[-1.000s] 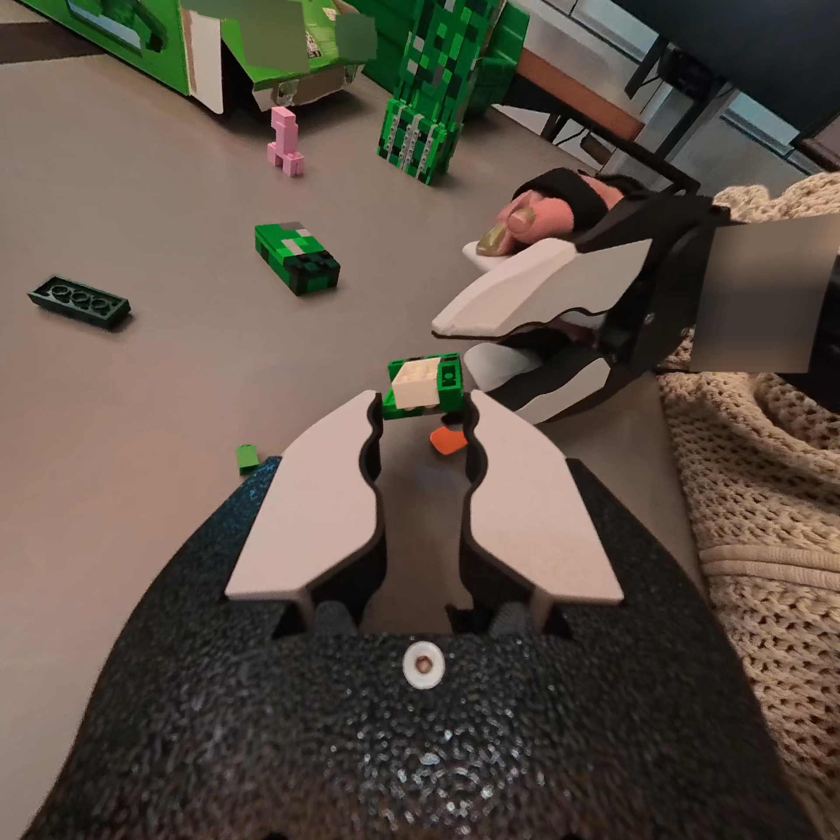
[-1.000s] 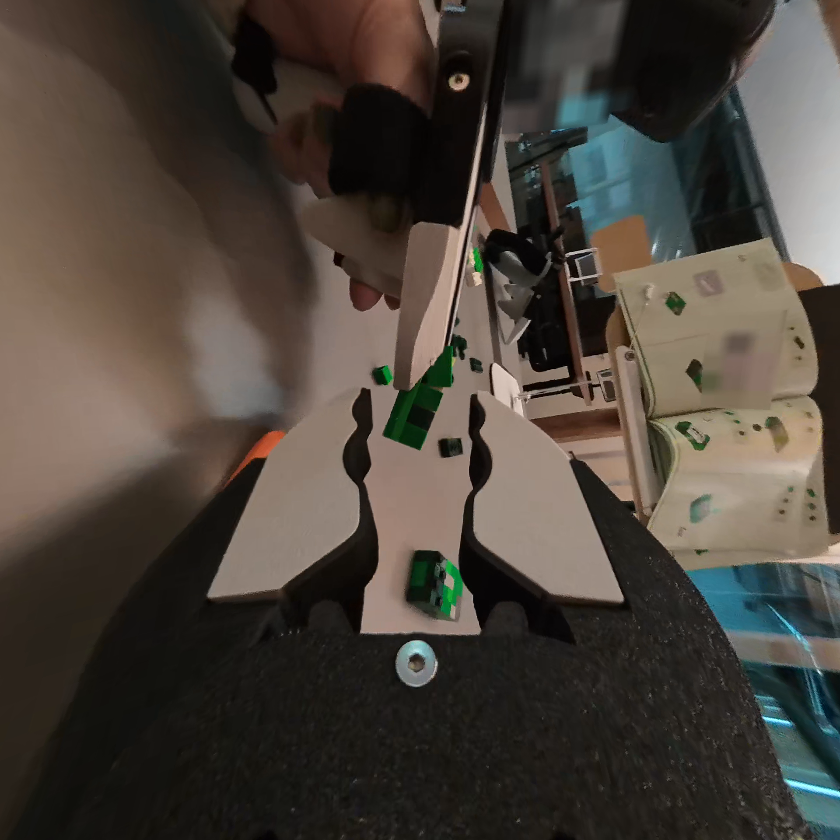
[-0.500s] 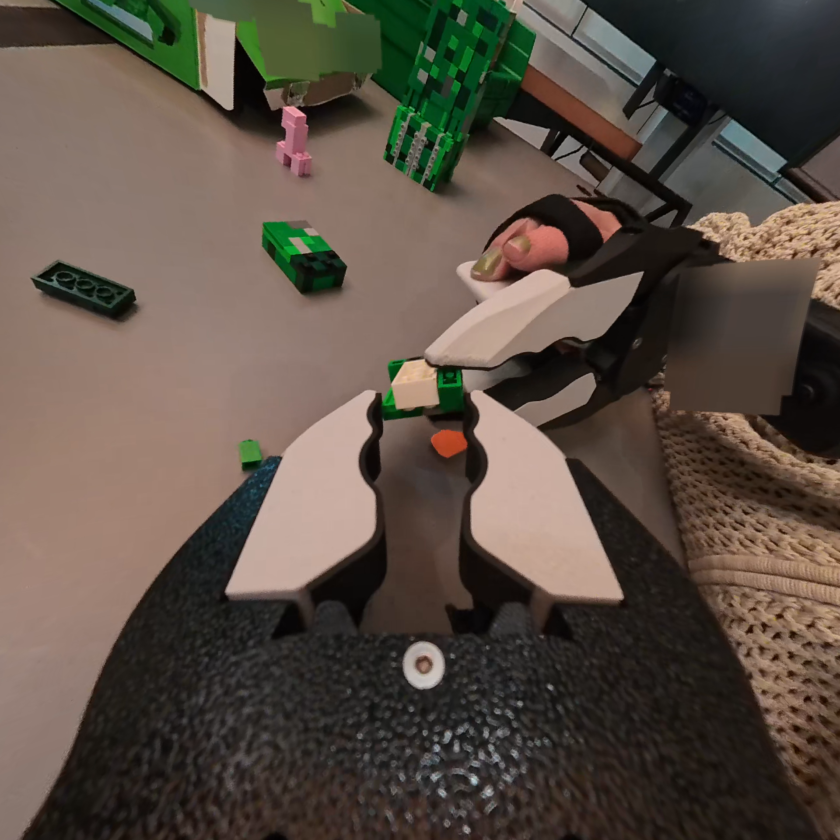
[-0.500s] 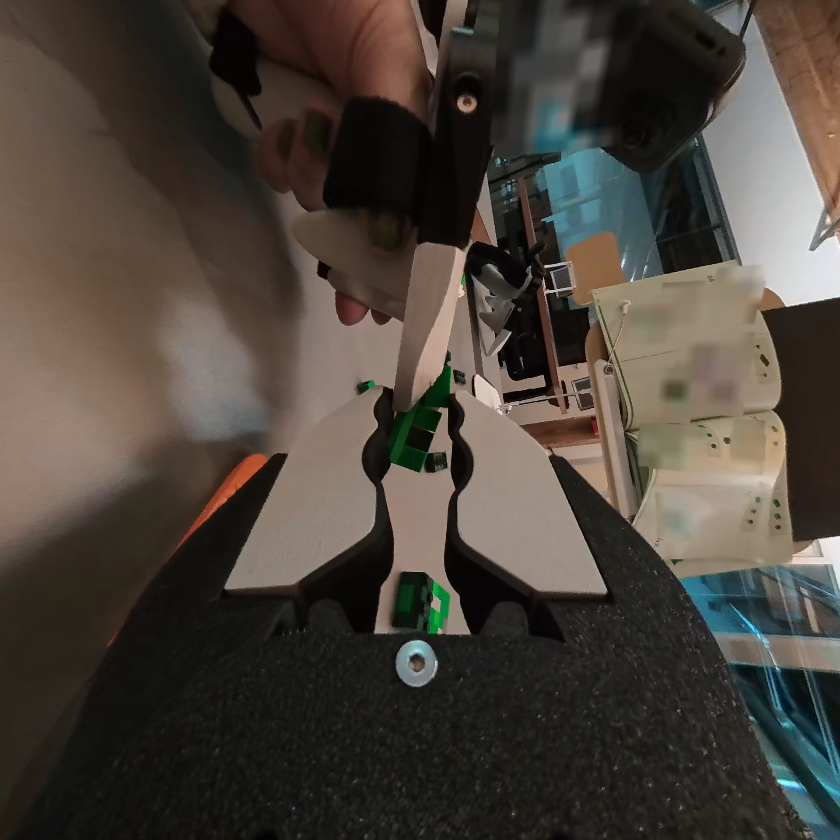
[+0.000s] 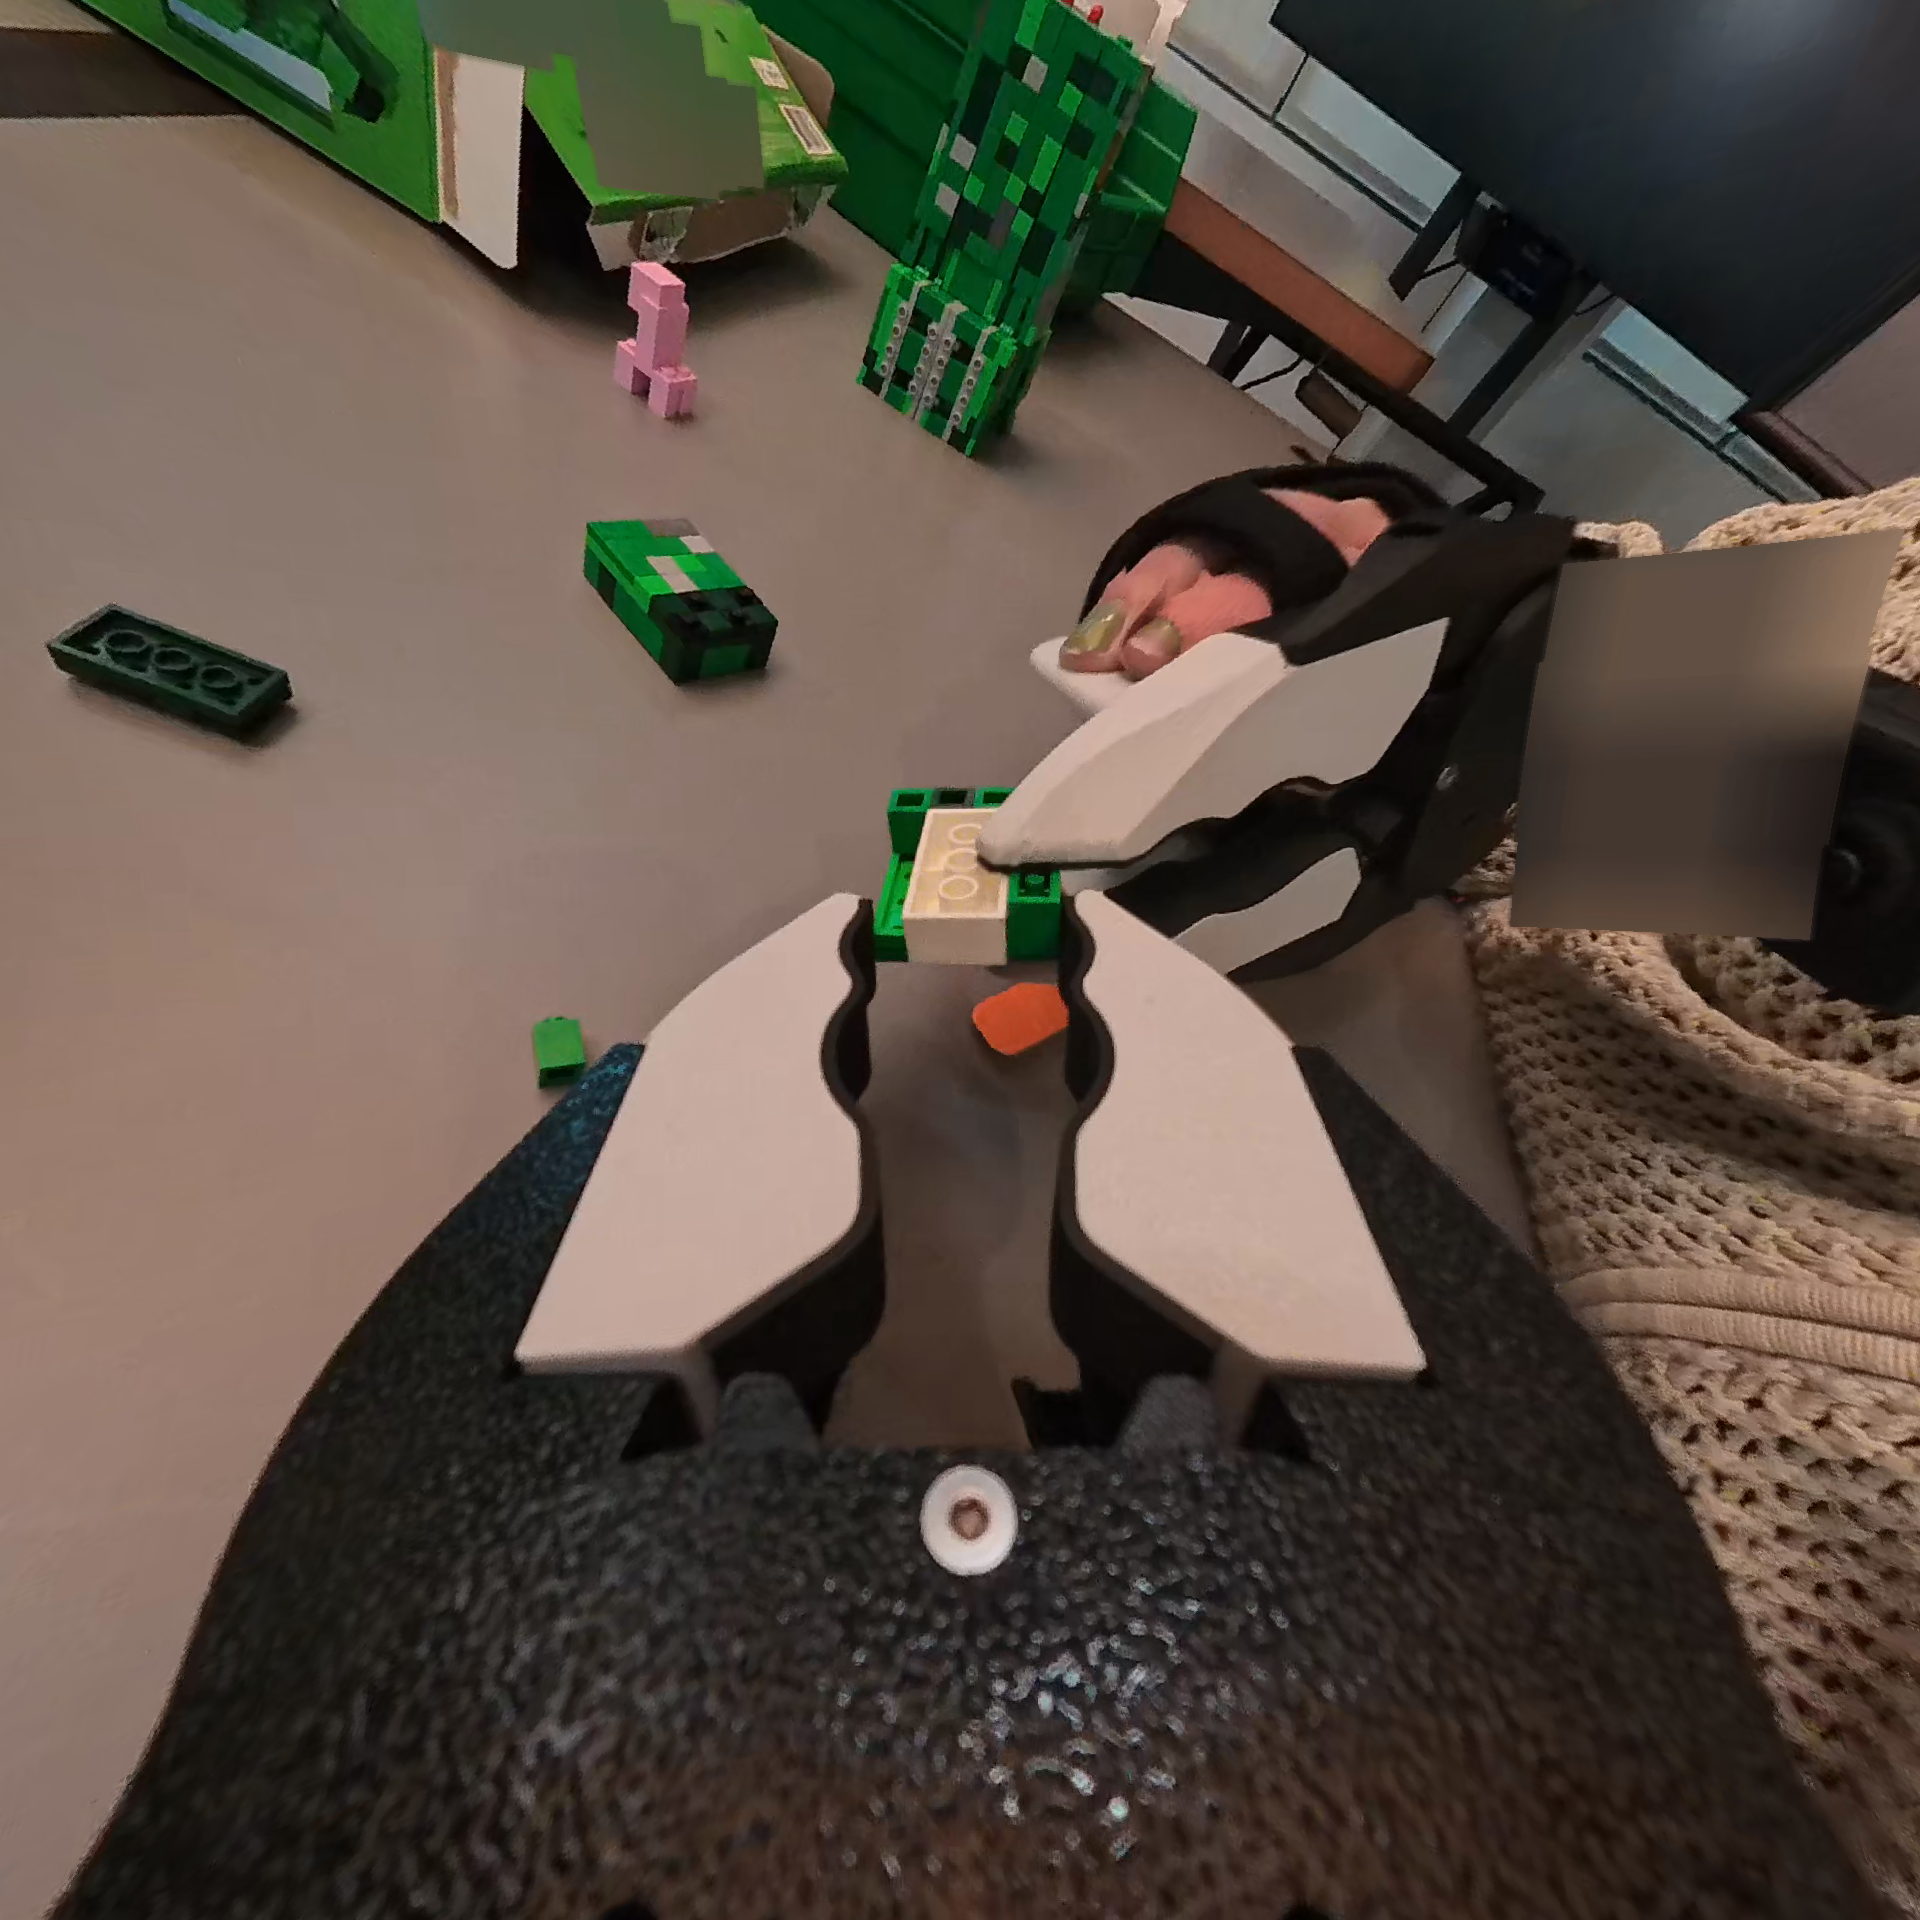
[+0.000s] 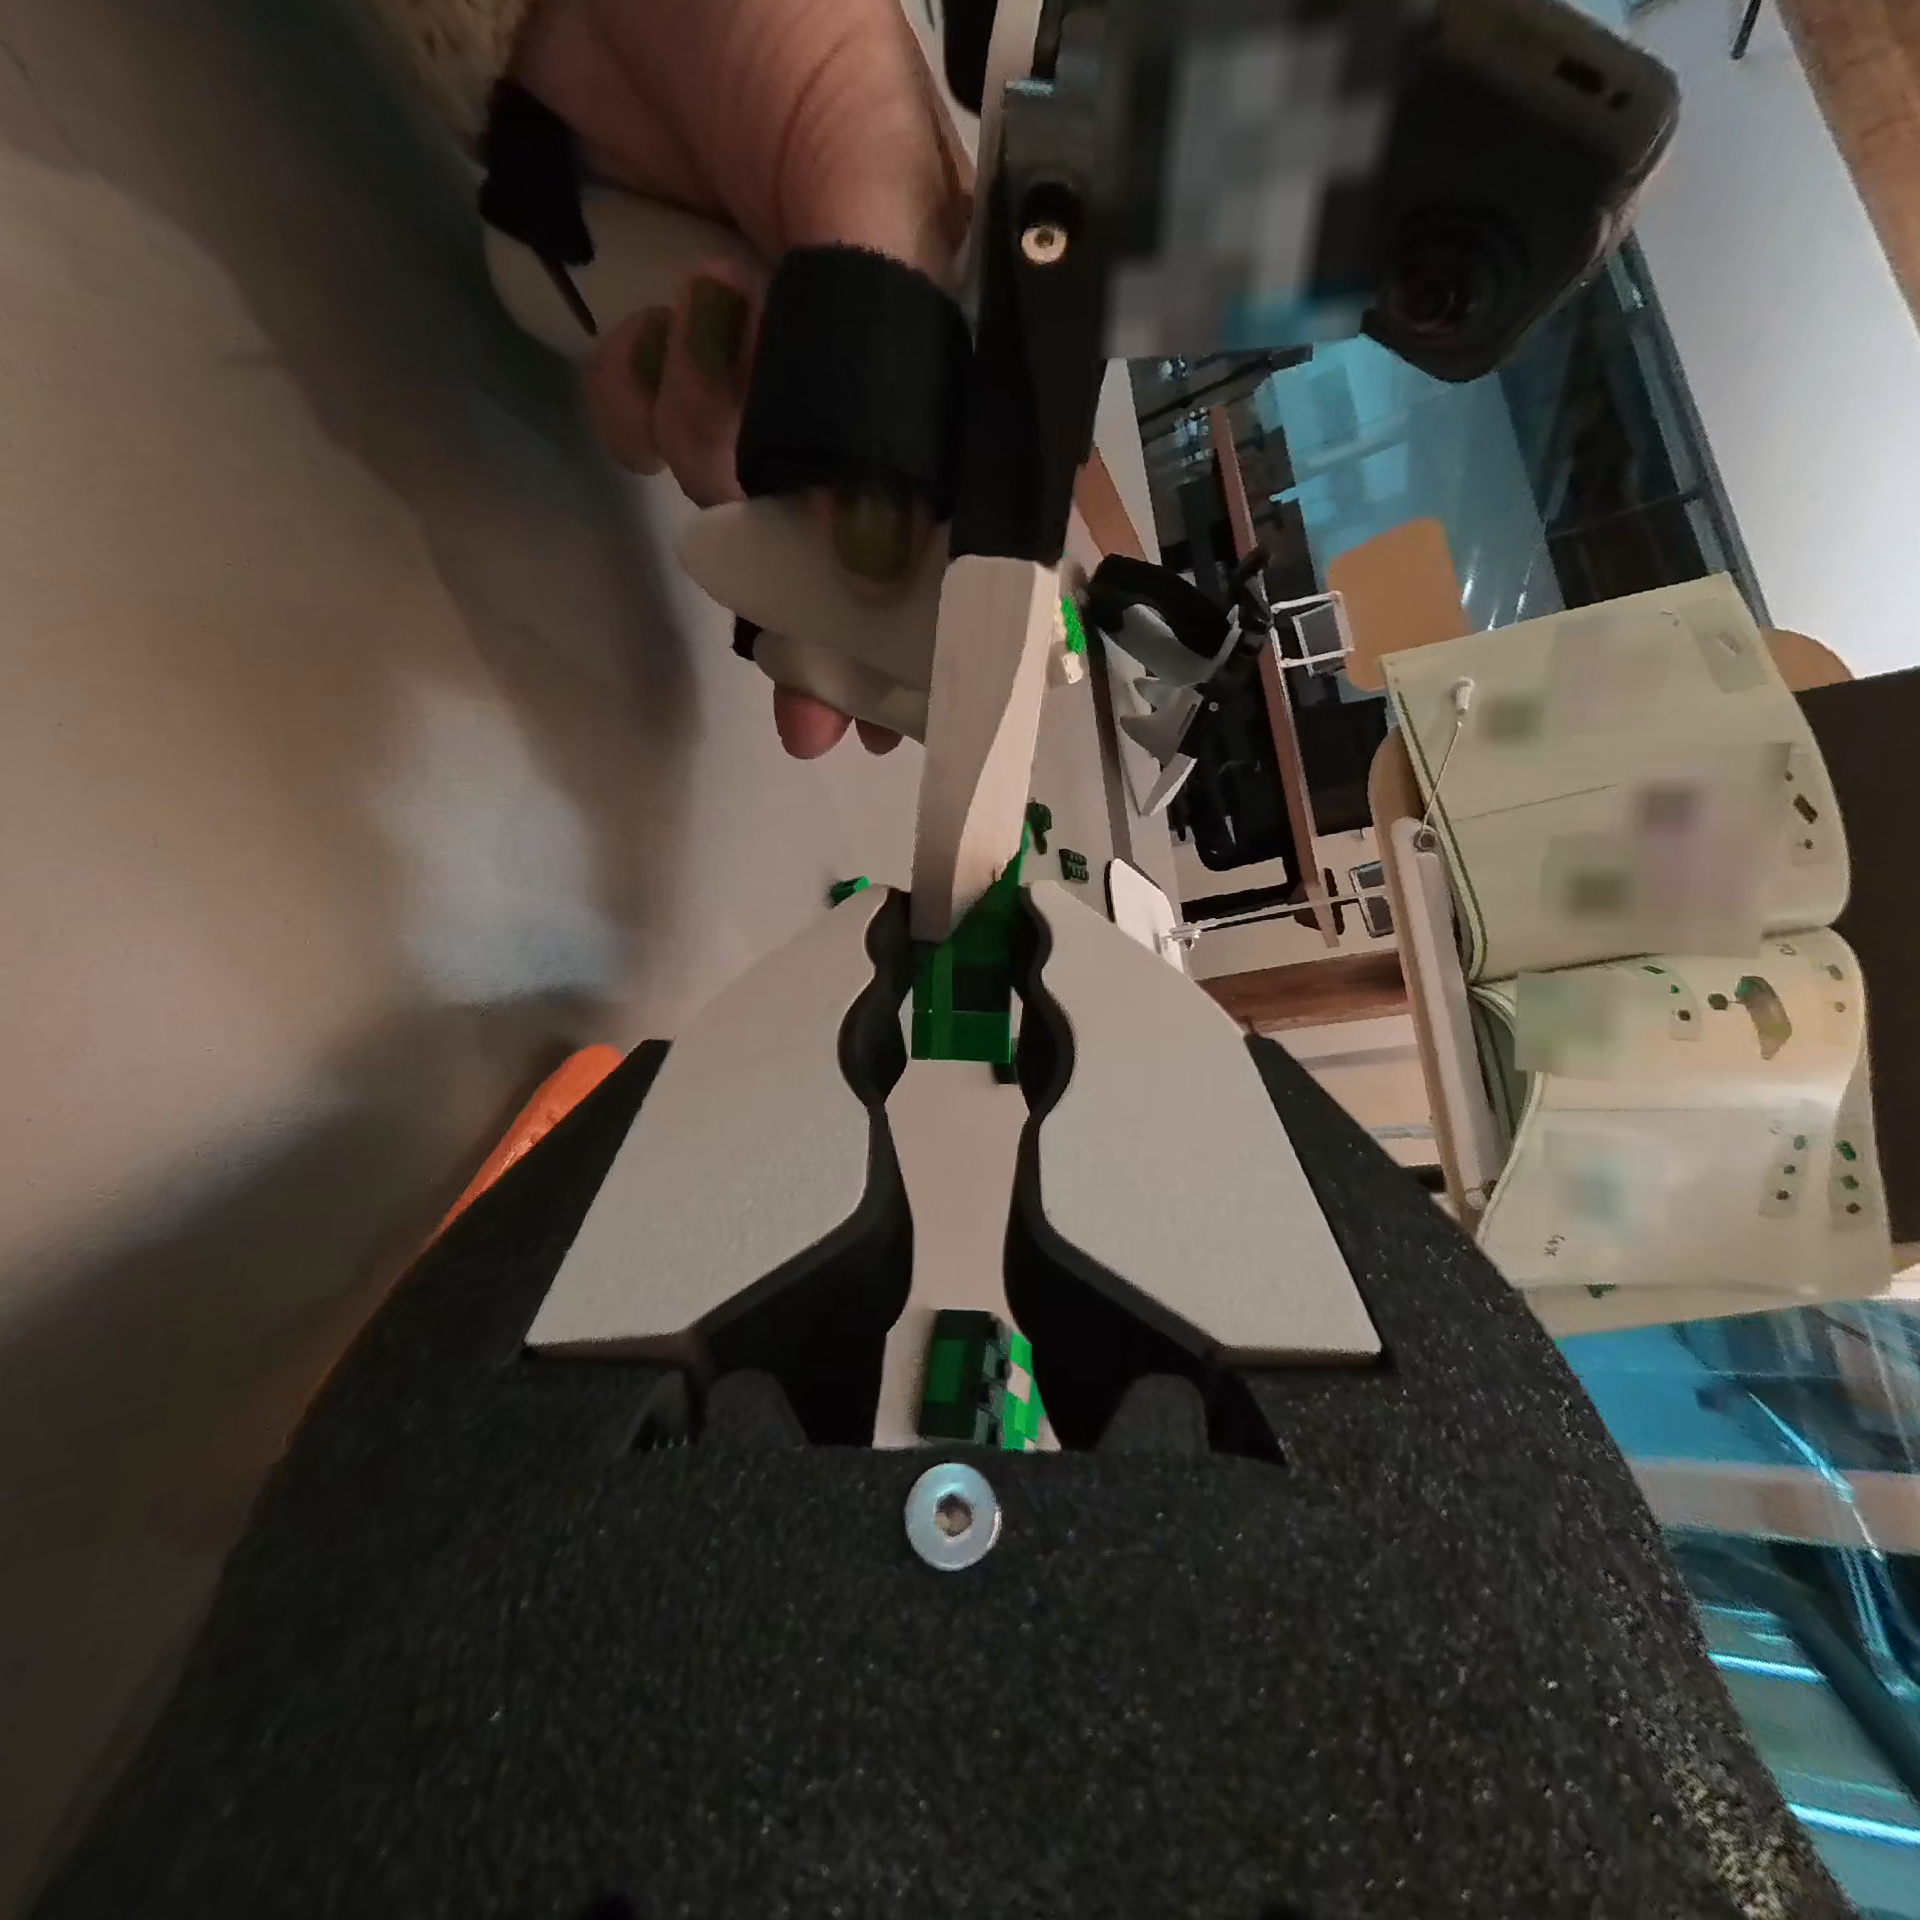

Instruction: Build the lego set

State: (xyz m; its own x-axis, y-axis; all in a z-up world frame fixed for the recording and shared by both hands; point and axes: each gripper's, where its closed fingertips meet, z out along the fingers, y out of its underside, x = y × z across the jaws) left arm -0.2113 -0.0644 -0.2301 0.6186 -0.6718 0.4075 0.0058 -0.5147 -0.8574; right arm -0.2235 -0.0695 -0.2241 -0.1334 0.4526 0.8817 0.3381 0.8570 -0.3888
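My left gripper (image 5: 966, 920) is shut on a small green Lego assembly (image 5: 904, 904) with a white brick (image 5: 956, 883) on top, held above the table. The right gripper comes in from the right; its upper finger (image 5: 1174, 769) rests on the white brick and its lower finger (image 5: 1278, 904) reaches under. In the right wrist view my right gripper (image 6: 961, 909) has narrowed jaws around the green assembly (image 6: 961, 997), and a left gripper finger (image 6: 977, 779) comes down from above.
On the table (image 5: 312, 883) lie a dark green plate (image 5: 166, 670), a green and black block (image 5: 681, 597), a pink figure (image 5: 655, 343), a small green piece (image 5: 558, 1044) and an orange piece (image 5: 1018, 1018). A tall green build (image 5: 997, 229) and green box (image 5: 416, 104) stand behind. An open booklet (image 6: 1621, 935) is at right. Both grippers' tips are close together, under 4 cm apart. The small green piece (image 5: 558, 1044) is about 6 cm from my left fingertips.
The right gripper has moved in from the right and narrowed its jaws onto the assembly; its upper finger now lies on the white brick. The left gripper kept its hold.
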